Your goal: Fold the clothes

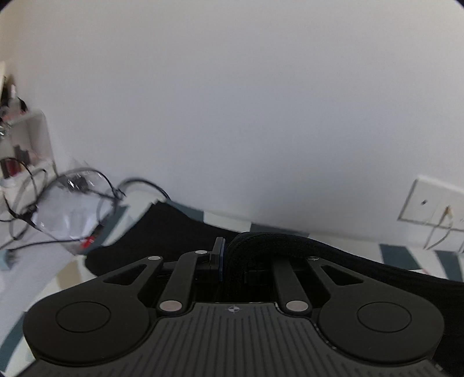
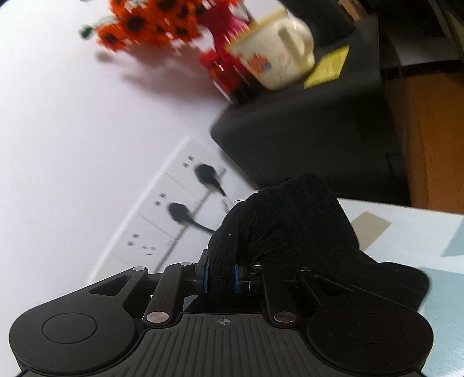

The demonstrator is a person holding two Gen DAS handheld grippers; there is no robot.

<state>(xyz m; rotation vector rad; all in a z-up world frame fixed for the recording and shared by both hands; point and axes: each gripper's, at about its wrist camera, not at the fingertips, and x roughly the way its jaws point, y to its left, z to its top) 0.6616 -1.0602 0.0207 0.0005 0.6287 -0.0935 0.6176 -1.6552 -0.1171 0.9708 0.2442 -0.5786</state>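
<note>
A black knit garment (image 1: 179, 232) lies across a table with a blue, beige and white patterned cloth (image 1: 75, 278). My left gripper (image 1: 232, 261) is shut on a thick fold of its edge, which drapes over the right finger and hides it. In the right wrist view my right gripper (image 2: 221, 278) is shut on another bunch of the black garment (image 2: 290, 220), pinched between the blue pads (image 2: 206, 278) and lifted above the table. Both grippers point toward the white wall.
Tangled black cables and a clear plastic bag (image 1: 66, 208) lie at the table's left, by a white shelf (image 1: 32, 136). A wall socket plate (image 1: 432, 206) is at the right. The right wrist view shows a socket strip with plugs (image 2: 179, 208), a black box (image 2: 304, 116), a mug (image 2: 278, 49) and orange flowers (image 2: 145, 23).
</note>
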